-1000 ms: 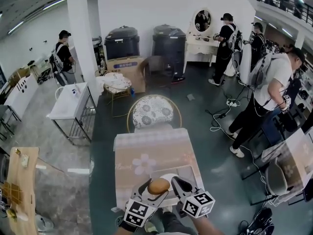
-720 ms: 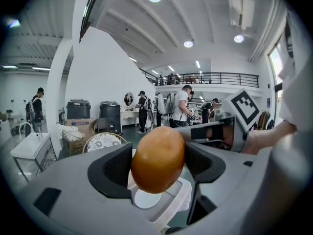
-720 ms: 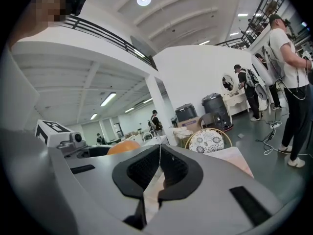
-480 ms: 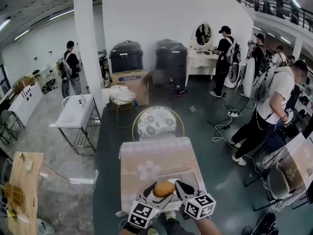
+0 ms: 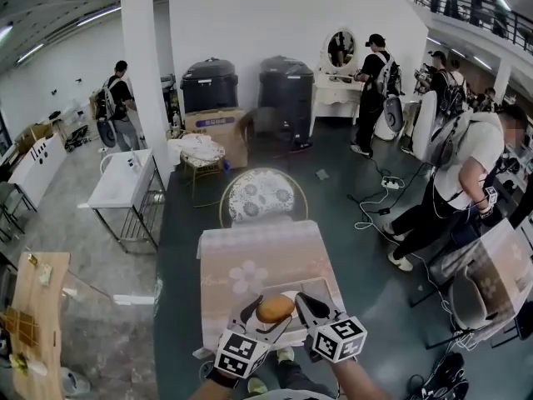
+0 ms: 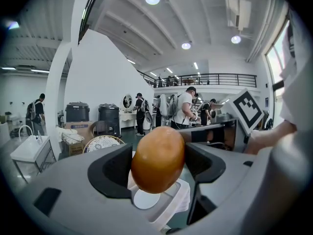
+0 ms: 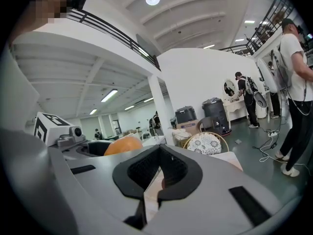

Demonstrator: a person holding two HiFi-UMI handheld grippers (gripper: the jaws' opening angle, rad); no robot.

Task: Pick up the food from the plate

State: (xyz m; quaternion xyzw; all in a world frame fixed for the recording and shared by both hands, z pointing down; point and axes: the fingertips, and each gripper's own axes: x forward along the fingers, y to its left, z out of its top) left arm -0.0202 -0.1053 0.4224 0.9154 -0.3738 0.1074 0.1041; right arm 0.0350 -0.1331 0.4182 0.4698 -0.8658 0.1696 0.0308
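A round golden-brown bun [image 5: 275,308] hangs above the table, gripped between the jaws of my left gripper [image 5: 265,319]. In the left gripper view the bun [image 6: 157,158] fills the middle, with my left gripper [image 6: 157,166] shut on it from both sides. A white plate [image 6: 145,199] lies far below it. My right gripper [image 5: 306,308] sits just right of the bun. In the right gripper view my right gripper [image 7: 156,173] has its pads together and nothing between them. There the bun [image 7: 122,145] shows off to the left.
A table with a pale pink flowered cloth [image 5: 250,257] stands below the grippers. A round patterned chair [image 5: 261,195] stands behind it. A white sink table [image 5: 125,182] is at the left and a wooden bench [image 5: 33,307] nearer. A person [image 5: 462,161] and cables are at the right.
The bun stays held in the left gripper, now a little higher over the table. The head view has shifted slightly. The right gripper keeps its place beside it.
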